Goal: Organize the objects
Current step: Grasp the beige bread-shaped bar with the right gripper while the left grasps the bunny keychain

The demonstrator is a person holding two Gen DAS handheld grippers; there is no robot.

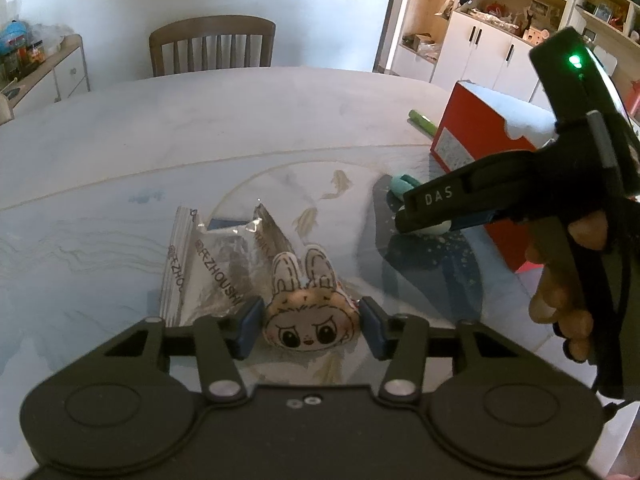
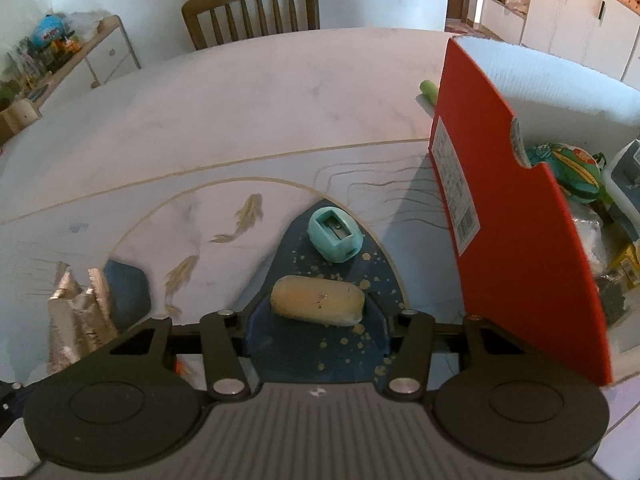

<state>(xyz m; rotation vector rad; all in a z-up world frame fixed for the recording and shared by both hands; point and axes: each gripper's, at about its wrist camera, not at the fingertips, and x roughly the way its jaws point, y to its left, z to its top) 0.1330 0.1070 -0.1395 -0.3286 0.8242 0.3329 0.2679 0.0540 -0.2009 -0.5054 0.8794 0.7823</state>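
Left wrist: left claw (image 1: 310, 322) apart around bunny charm (image 1: 308, 316); right claw (image 2: 316, 320) apart around eraser (image 2: 318, 306). Centre pads, squeeze gently.

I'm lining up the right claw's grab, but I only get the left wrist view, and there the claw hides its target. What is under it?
Observer: A tan oblong block, maybe an eraser, lies between the right claw's fingers, with gaps on both sides.
Operator: Anything just past it?
Observer: The teal pencil sharpener, blade slot up, sits apart from the block.
Operator: What's inside the red box?
Observer: A green patterned item shows past its cut-out edge.
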